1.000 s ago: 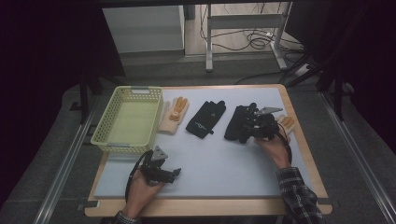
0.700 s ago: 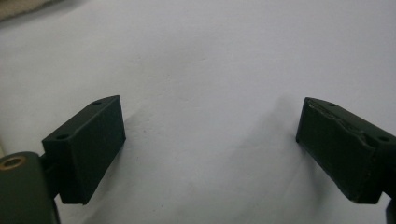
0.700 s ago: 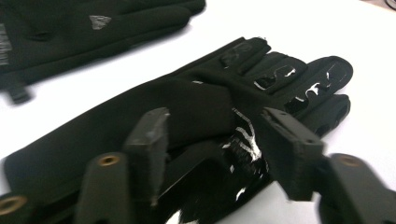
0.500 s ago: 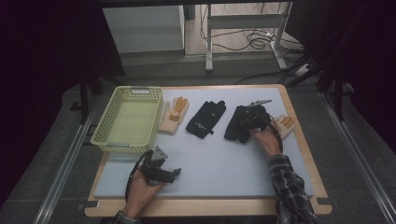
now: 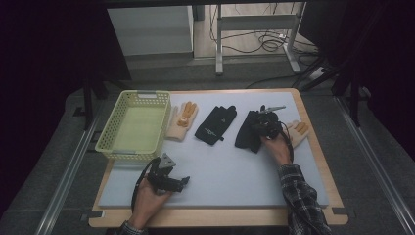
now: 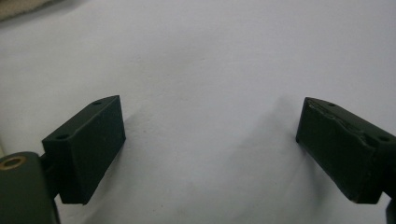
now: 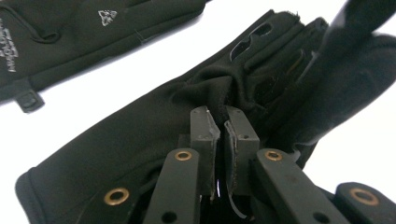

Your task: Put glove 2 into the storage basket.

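At nine o'clock on the mat (image 5: 230, 171), a yellow basket (image 5: 133, 126), just beside it toward three a tan glove (image 5: 181, 121) with orange fingers. Down at seven o'clock, left gripper (image 5: 182, 182) in the left hand (image 5: 147, 198), low over bare mat, jaws spread wide with nothing between them, as seen also in the left gripper view (image 6: 210, 154). At twelve o'clock, a black glove (image 5: 215, 125) lying flat, apart from its neighbours. Toward two o'clock, second black glove (image 5: 247, 132), partly under the right gripper (image 5: 262, 128) and the right hand (image 5: 279, 149). In the right gripper view, jaws just closed and clenched (image 7: 224, 126) on a bunched fold of that glove's (image 7: 116, 144) fabric near the fingers, the other black glove (image 7: 70, 28) at eleven o'clock. At three o'clock on the mat, another tan glove (image 5: 299, 131), just beside the right hand.
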Demonstrator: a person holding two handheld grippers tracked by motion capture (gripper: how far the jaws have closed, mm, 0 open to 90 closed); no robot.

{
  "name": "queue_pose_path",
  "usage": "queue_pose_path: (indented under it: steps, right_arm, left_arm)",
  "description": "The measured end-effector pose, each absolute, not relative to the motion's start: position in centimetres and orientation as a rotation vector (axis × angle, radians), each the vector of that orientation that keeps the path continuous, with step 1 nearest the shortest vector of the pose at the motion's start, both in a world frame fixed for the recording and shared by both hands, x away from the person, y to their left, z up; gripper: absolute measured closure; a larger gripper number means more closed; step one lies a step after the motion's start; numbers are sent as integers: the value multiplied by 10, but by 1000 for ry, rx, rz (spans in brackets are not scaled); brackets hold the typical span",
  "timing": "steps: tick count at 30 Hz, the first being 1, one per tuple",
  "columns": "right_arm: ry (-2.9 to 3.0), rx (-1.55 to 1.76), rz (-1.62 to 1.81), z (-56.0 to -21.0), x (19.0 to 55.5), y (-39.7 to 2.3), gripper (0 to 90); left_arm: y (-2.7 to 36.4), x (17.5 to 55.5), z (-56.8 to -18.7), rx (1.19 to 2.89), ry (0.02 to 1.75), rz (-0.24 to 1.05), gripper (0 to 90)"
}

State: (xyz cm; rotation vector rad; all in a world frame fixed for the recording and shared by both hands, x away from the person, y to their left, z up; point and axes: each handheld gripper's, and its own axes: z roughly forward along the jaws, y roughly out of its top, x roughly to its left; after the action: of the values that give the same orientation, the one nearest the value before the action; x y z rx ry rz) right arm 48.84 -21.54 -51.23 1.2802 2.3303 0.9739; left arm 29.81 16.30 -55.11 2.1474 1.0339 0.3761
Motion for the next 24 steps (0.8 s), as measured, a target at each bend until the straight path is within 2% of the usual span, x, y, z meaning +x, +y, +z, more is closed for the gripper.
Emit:
queue_pose_path:
  steps: [7, 14, 16, 24]
  right_arm:
    - [2323, 1257, 1132, -488, 462, -219, 828]
    - [2358, 1169, 1255, -466, 420, -209, 826]
    - [2394, 1132, 1303, -461, 396, -199, 824]
    - [2479, 1067, 1359, -480, 343, -166, 816]
  left_arm:
    - [163, 298, -551, 2144, 1036, 376, 83]
    - [163, 298, -551, 2150, 1033, 376, 83]
    - [163, 298, -551, 2150, 1033, 376, 83]
    - [163, 298, -551, 2147, 1035, 377, 83]
